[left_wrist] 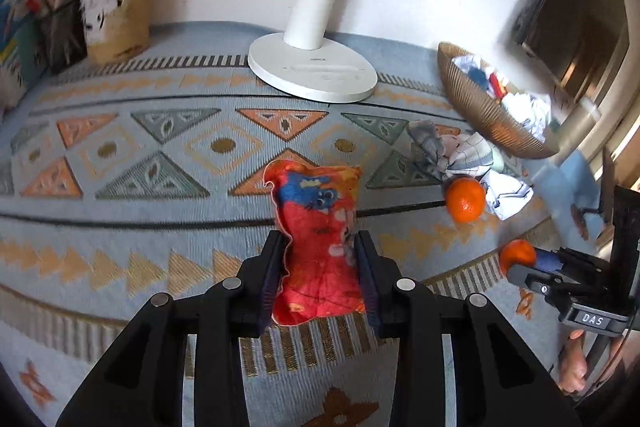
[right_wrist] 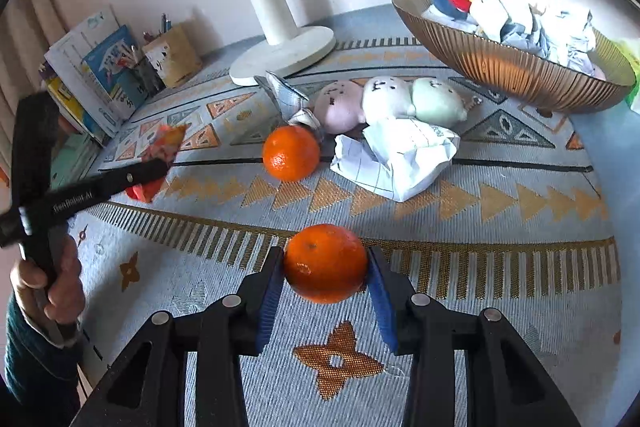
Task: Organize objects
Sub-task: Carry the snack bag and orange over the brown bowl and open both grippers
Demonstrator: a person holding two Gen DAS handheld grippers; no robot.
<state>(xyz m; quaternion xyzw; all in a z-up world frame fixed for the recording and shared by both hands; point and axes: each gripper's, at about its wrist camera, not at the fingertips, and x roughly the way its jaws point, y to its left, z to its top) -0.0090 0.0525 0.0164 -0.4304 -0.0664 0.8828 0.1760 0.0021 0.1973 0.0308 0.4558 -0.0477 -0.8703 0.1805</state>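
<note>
My left gripper point(left_wrist: 318, 251) is shut on a red and orange snack packet point(left_wrist: 316, 227) and holds it above the patterned cloth. It also shows in the right wrist view point(right_wrist: 158, 159) at the left. My right gripper point(right_wrist: 326, 263) is shut on an orange point(right_wrist: 325, 262), held above the cloth; it shows in the left wrist view point(left_wrist: 517, 255) at the right. A second orange point(right_wrist: 291, 153) lies on the cloth beside a crumpled white paper point(right_wrist: 396, 159) and three pastel plush toys point(right_wrist: 390, 101). A ribbed golden bowl point(right_wrist: 500, 67) holds crumpled papers and small toys at the back right.
A white lamp base point(right_wrist: 282, 57) with its post stands at the back centre. A pencil holder point(left_wrist: 114, 15) and books point(right_wrist: 94, 75) stand at the back left. A folded grey cloth point(right_wrist: 282, 91) lies by the lamp. A dark monitor point(left_wrist: 560, 23) hangs at the right.
</note>
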